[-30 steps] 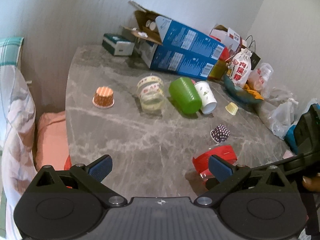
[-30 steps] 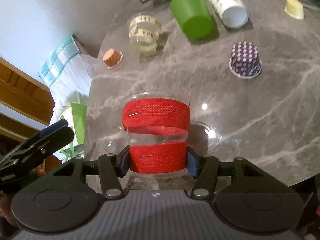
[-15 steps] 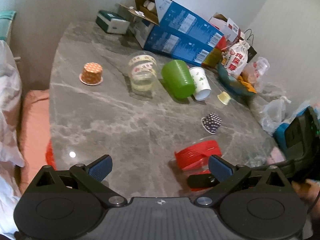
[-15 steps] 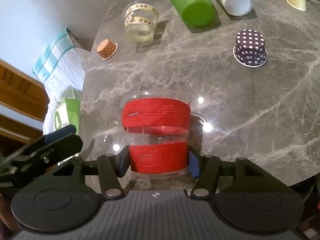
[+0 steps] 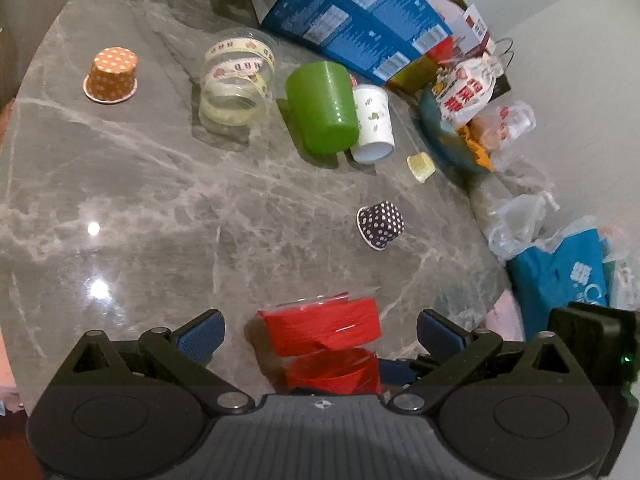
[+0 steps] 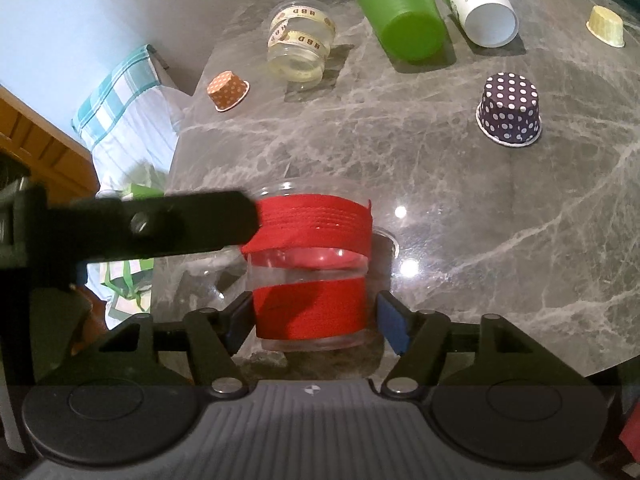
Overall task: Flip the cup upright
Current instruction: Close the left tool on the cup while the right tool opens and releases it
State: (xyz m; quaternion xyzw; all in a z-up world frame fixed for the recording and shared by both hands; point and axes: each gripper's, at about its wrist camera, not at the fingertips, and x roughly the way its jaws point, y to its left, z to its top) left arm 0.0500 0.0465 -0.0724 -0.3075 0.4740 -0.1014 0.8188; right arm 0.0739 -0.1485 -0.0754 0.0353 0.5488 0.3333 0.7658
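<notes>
Marble table (image 6: 460,208) | left gripper (image 5: 318,332) – crossing red-banded cup (image 6: 310,268) | right gripper (image 6: 314,314) clamped

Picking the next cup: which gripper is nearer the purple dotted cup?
Right. The right gripper, shut on the red-banded cup, has the purple dotted cup ahead to its right. The left gripper, open, sits farther back.

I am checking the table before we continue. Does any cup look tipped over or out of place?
Yes. The green cup and the white printed cup lie on their sides next to each other. The clear cup with red tape is off the table, held in the right tongs. Nothing looks spilled.
</notes>
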